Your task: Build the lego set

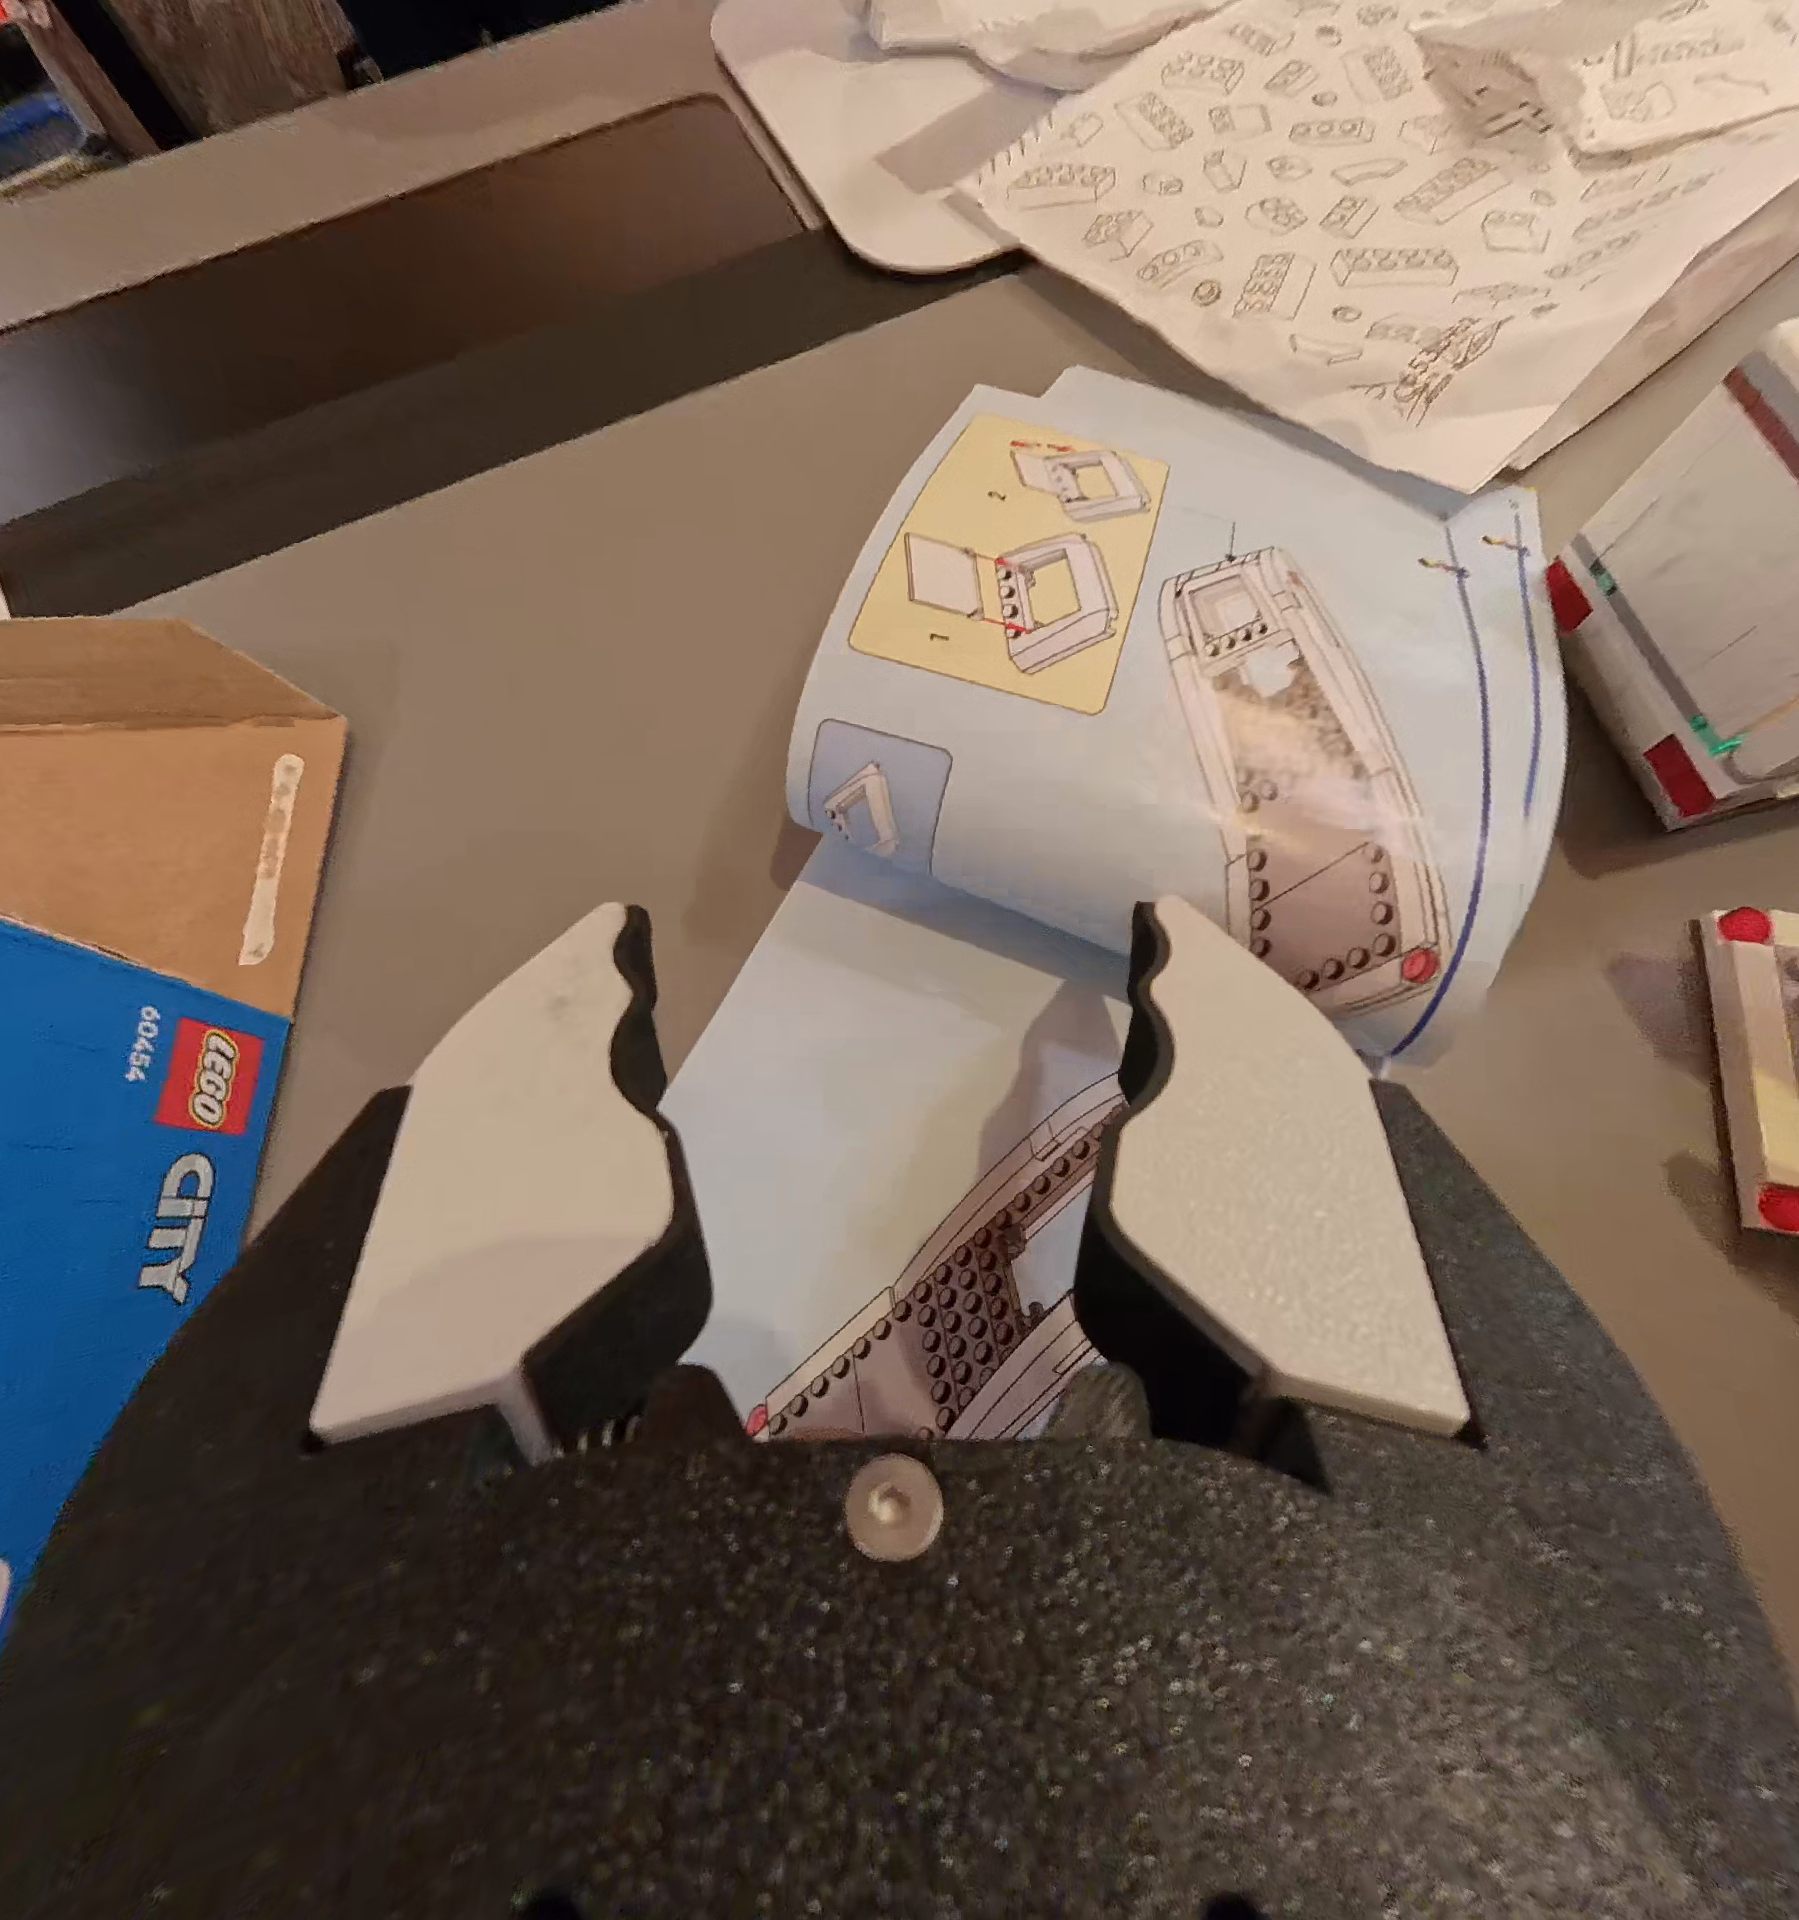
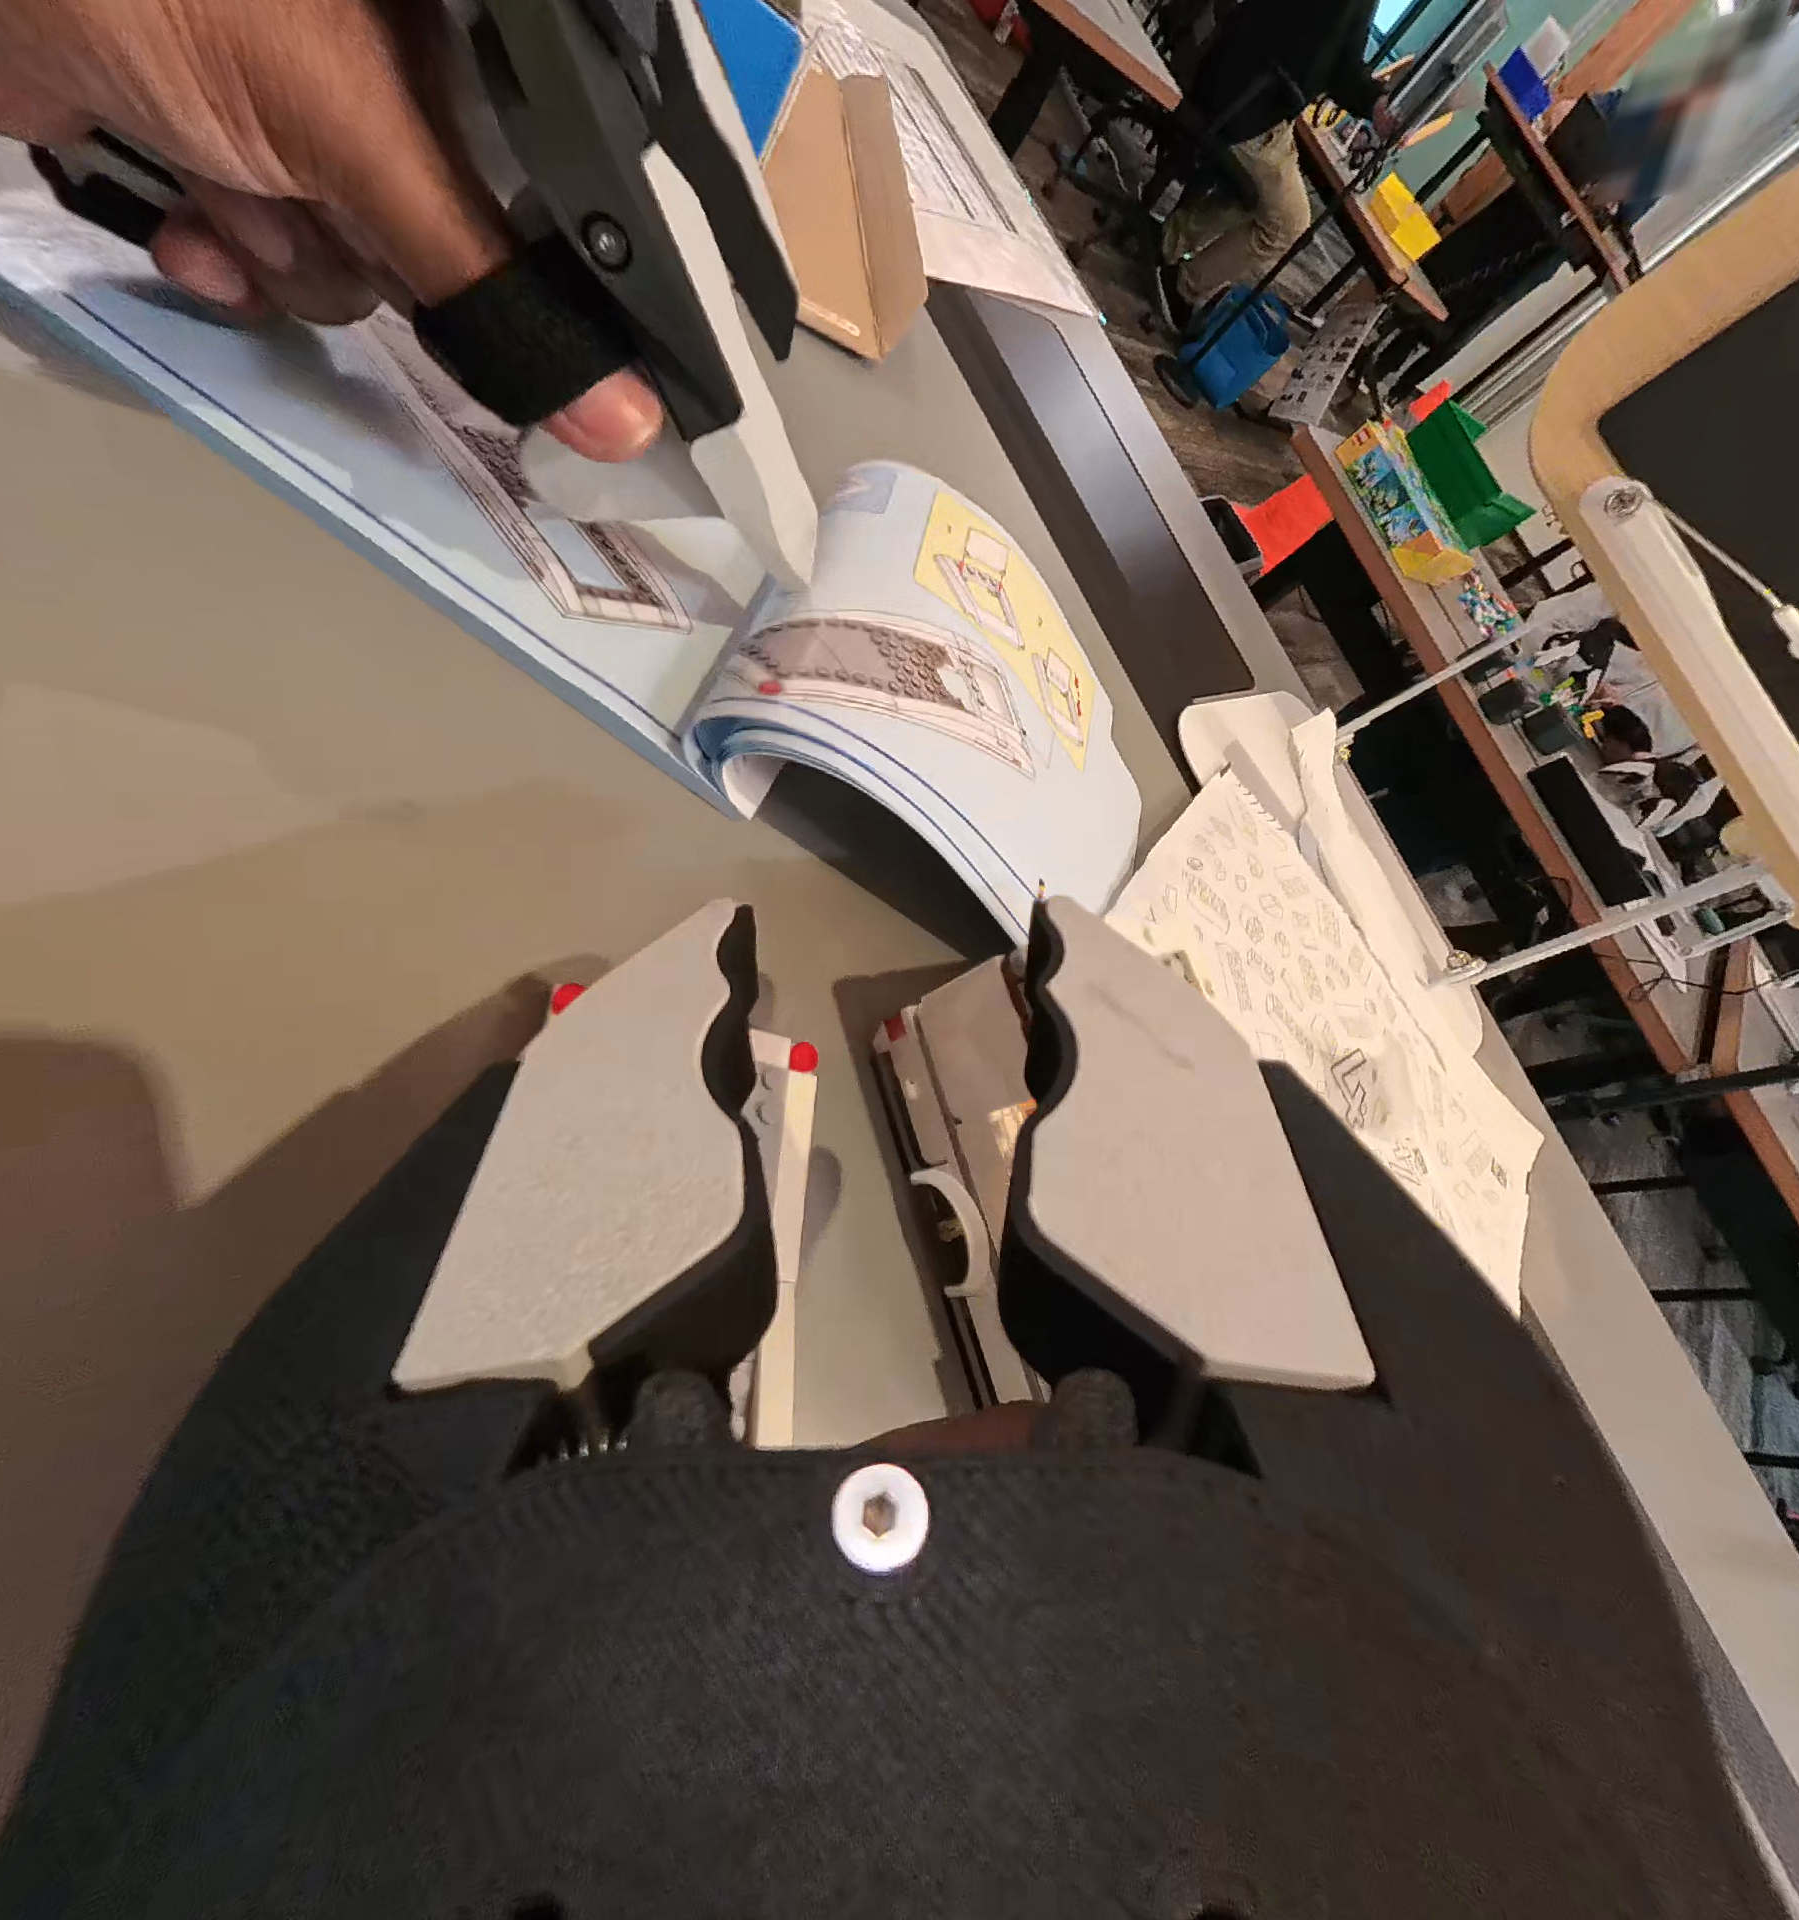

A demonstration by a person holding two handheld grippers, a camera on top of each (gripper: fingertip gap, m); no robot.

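My left gripper (image 1: 884,925) is open and holds nothing. It hovers low over an open light-blue instruction booklet (image 1: 1082,727) whose right-hand pages curl up in an arch. In the right wrist view one of its fingers (image 2: 770,520) touches the booklet (image 2: 926,675) near the fold, with a person's hand (image 2: 199,125) on its handle. My right gripper (image 2: 890,920) is open above two brick builds on the table: a small white plate with red studs (image 2: 786,1101) under its left finger and a larger grey-and-white build (image 2: 962,1049) by its right finger. Neither is gripped. Both also show in the left wrist view, the plate (image 1: 1788,1070) and the build (image 1: 1705,644).
A blue toy box with a brown cardboard flap (image 1: 116,790) lies at the left. White paper printed with brick drawings (image 1: 1342,208) lies beyond the booklet. A dark recess (image 1: 355,343) is set in the grey table. Other tables with boxes (image 2: 1394,499) stand beyond the table edge. To the plate (image 1: 1788,1070): right tips about 5 centimetres, left tips about 12 centimetres.
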